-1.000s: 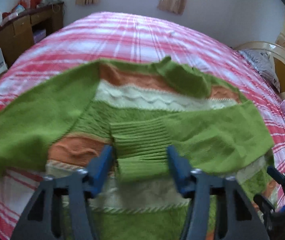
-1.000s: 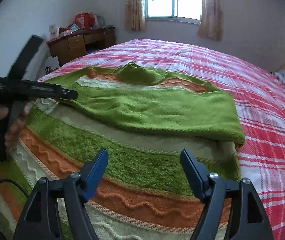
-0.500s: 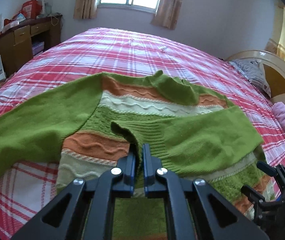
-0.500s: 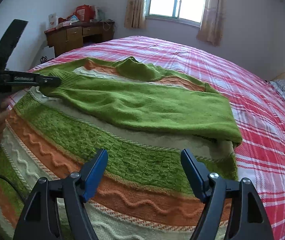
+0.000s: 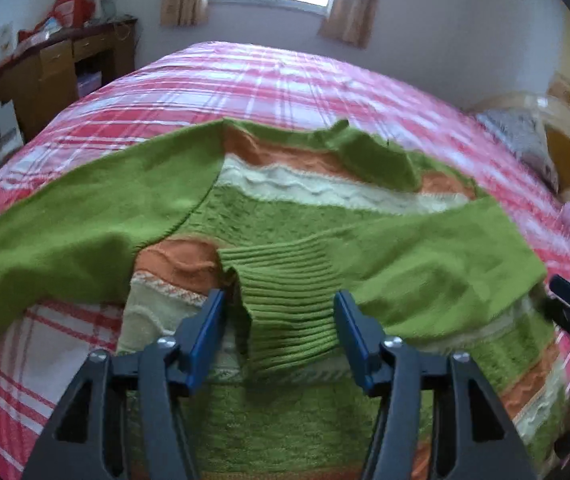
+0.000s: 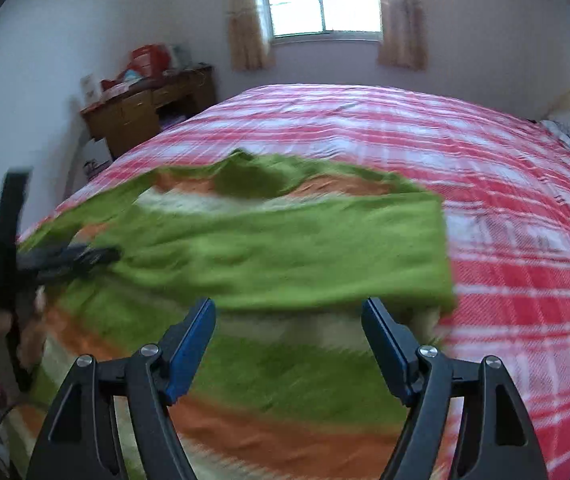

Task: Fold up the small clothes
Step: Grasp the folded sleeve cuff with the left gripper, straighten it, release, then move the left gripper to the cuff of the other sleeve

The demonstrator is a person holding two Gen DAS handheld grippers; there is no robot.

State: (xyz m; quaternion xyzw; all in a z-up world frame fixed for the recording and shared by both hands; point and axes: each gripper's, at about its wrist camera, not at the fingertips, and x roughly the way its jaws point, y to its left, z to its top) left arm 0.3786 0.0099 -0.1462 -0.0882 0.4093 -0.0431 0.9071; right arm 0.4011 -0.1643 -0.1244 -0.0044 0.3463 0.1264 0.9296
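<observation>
1. I am looking along the left gripper [image 5: 281,320] at a striped sweater [image 5: 285,216] lying flat on a bed [image 5: 285,84] with a red checked cover.
2. One green sleeve [image 5: 425,272] is lying folded across the sweater's body, and its ribbed cuff [image 5: 285,300] is sitting between my left fingers.
3. The left jaws have just been opening; they are now standing spread, with the cuff loose in the gap and neither blue pad pressing on it.
4. The other sleeve [image 5: 65,224] is stretching out flat to the left, partly over the bed cover.
5. I am holding the right gripper [image 6: 289,334] spread wide and empty above the sweater's lower stripes, just short of the folded sleeve's near edge.
6. From the right view, the left gripper is showing at the left edge, with its tips at the cuff end of the sleeve.
</observation>
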